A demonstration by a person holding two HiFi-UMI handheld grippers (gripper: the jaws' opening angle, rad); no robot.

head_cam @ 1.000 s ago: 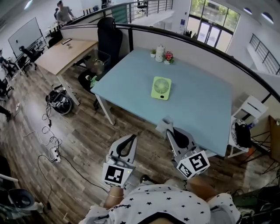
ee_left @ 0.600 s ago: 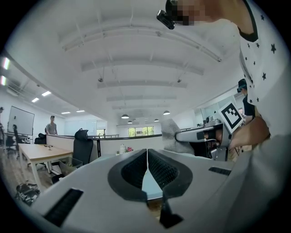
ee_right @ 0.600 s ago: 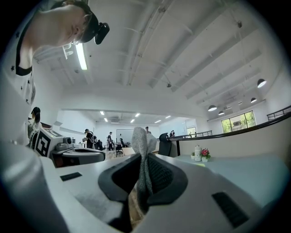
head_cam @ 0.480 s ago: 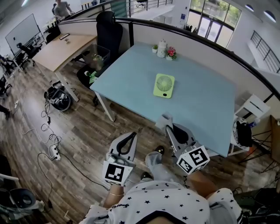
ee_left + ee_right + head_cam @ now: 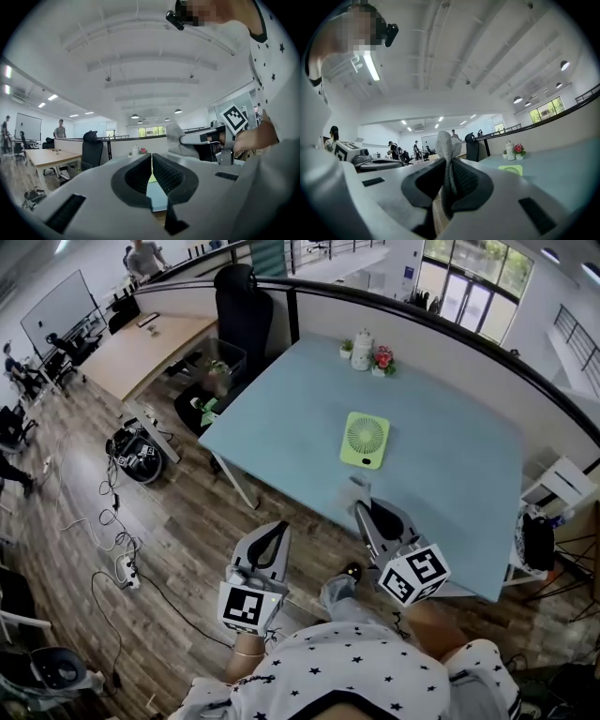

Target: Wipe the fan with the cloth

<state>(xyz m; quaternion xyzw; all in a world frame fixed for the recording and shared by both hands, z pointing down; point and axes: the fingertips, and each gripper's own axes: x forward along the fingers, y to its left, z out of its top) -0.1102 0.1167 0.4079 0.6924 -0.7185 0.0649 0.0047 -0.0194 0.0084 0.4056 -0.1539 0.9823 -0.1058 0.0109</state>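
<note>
**Mia:** How many grippers are there?

**Sam:** Two. The left gripper (image 5: 279, 532) has its two jaws pressed together, and nothing is between them. The right gripper (image 5: 361, 510) is just to the right of it. Its jaws are squeezed tight on one grey cloth (image 5: 353, 491).

**Mia:** Where does the cloth go?

**Sam:** It sticks up out of the tips of the right gripper, like a little flag. Part of it hangs down between the jaws too.

**Mia:** And the fan?

**Sam:** There is one fan (image 5: 365, 440). It is light green and lies flat on the one blue table (image 5: 281, 418). It is straight ahead of the right gripper, past the cloth. The cloth does not touch it.

**Mia:** Is the left gripper over the table?

**Sam:** No. It is over the wooden floor (image 5: 178, 521), on the near side of the table edge. The tips of the right gripper reach just over that edge.

**Mia:** What else is past the fan?

**Sam:** Three small things stand close together at the far end of the table: one white jar (image 5: 363, 350), one pot of pink flowers (image 5: 382, 359), and one small green plant (image 5: 346, 349). One black chair (image 5: 243, 310) stands far ahead of the left gripper, at the table's far left corner.
</note>
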